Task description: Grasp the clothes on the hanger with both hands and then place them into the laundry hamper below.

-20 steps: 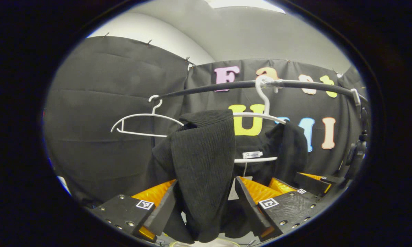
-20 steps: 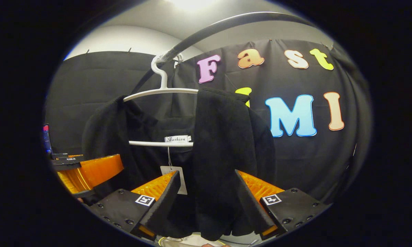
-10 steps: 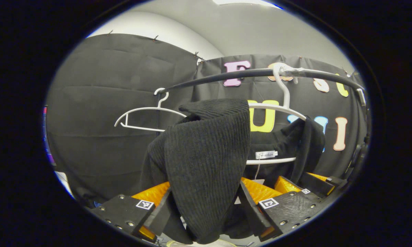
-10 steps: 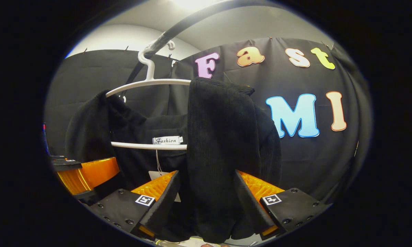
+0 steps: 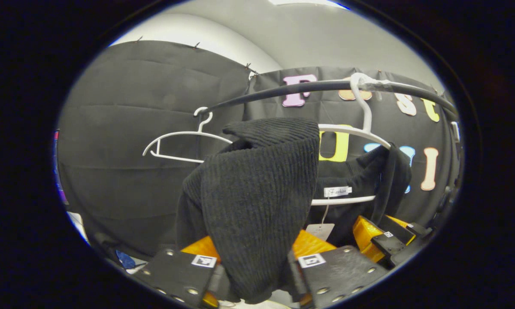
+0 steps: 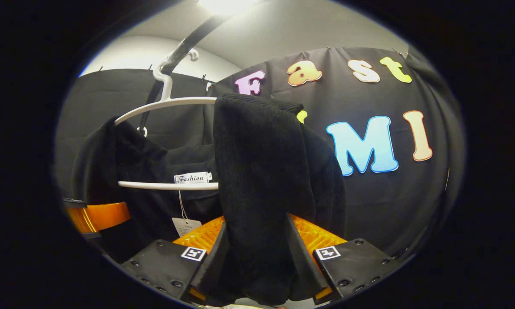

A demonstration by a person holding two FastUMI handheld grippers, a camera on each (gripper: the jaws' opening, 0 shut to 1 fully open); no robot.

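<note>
Here, your left gripper and right gripper each clamp the black sweater on its white hanger.

We see a black ribbed knit garment, white hangers, a black rail, and a white tag.

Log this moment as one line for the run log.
phase: grasp | left gripper: shut on sweater | right gripper: shut on sweater | sweater: on hanger | hanger: on rail
</note>
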